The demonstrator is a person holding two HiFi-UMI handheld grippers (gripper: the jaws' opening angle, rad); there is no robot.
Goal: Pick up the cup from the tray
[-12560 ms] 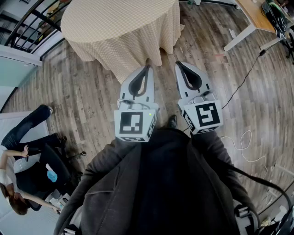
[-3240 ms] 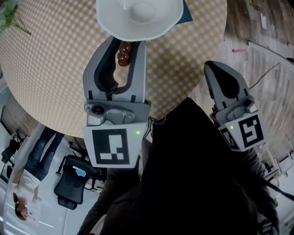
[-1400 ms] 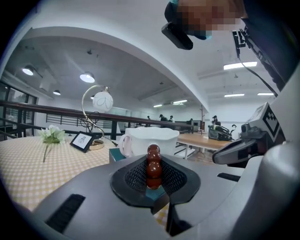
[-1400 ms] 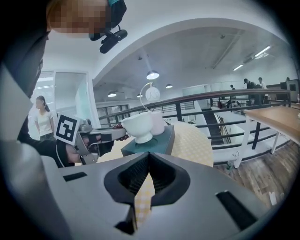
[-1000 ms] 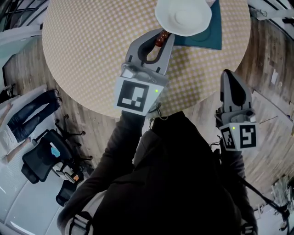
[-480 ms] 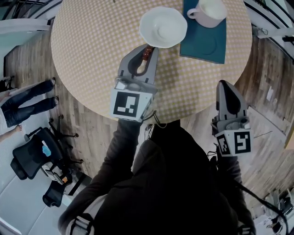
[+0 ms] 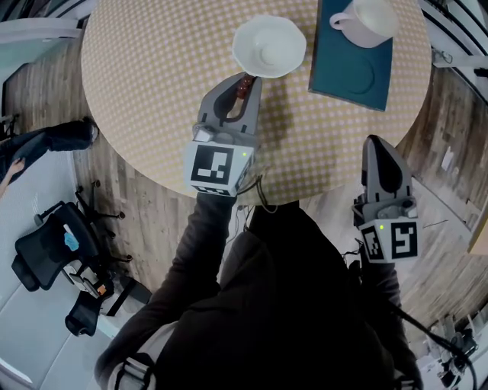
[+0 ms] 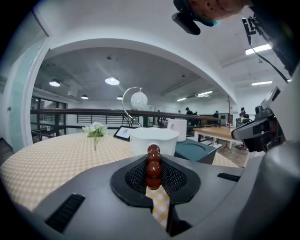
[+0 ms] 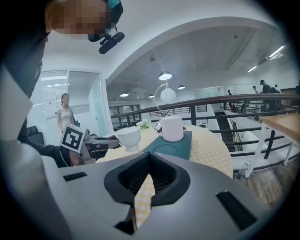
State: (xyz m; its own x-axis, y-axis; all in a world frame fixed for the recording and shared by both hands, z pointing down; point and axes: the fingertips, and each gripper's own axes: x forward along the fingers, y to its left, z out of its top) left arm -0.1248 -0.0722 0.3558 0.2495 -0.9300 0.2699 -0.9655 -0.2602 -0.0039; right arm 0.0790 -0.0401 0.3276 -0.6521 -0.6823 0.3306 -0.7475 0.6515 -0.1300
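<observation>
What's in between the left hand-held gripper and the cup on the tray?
A white bowl stands there. The left gripper view shows it right ahead of the left hand-held gripper, with the cup behind it.

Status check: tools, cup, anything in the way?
Left tool shut on brown beaded stick, by the bowl. Right tool shut, empty. Cup upright on tray, untouched. Nothing blocks it.

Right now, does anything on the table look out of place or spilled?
Nothing is spilled or tipped. The cup stands upright at the far end of the tray, off the round ring in it. The left tool grips a brown beaded stick near the bowl.
</observation>
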